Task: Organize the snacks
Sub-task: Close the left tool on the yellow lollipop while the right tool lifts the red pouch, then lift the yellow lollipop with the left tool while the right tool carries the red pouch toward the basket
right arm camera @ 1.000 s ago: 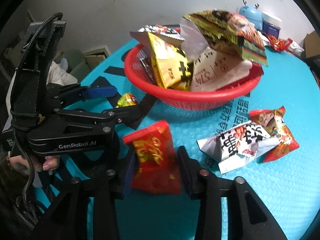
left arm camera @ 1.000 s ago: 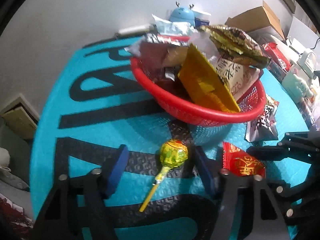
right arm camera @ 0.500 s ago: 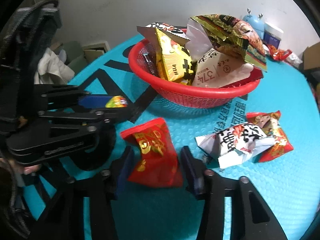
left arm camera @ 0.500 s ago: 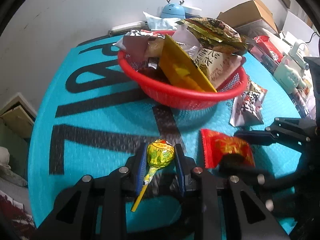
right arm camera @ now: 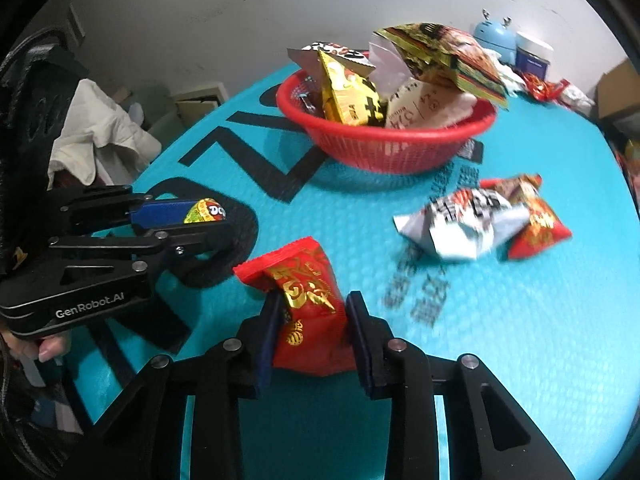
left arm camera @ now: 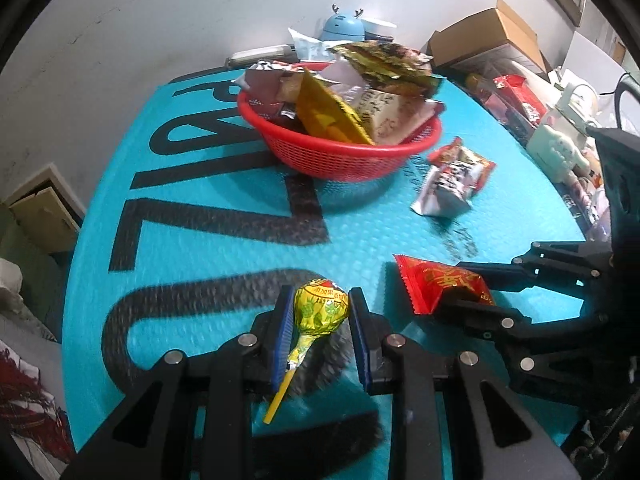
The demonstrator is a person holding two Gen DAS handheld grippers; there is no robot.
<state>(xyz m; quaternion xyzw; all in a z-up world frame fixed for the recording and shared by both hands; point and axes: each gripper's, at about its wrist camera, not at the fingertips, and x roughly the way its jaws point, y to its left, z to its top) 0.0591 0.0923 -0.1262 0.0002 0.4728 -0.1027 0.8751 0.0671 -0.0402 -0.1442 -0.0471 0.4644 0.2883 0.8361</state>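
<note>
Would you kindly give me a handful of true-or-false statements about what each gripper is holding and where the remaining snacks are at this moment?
1. The left gripper is closed on the lollipop. True.
2. The right gripper is open with nothing in it. False: its pads grip the red packet from both sides.
3. The red basket already holds several snack bags. True.
4. The white packet lies inside the basket. False: it lies on the teal mat beside the basket, touching a red-and-orange packet.
5. The lollipop's stick points towards the basket. False: it points back towards the left wrist camera.
</note>
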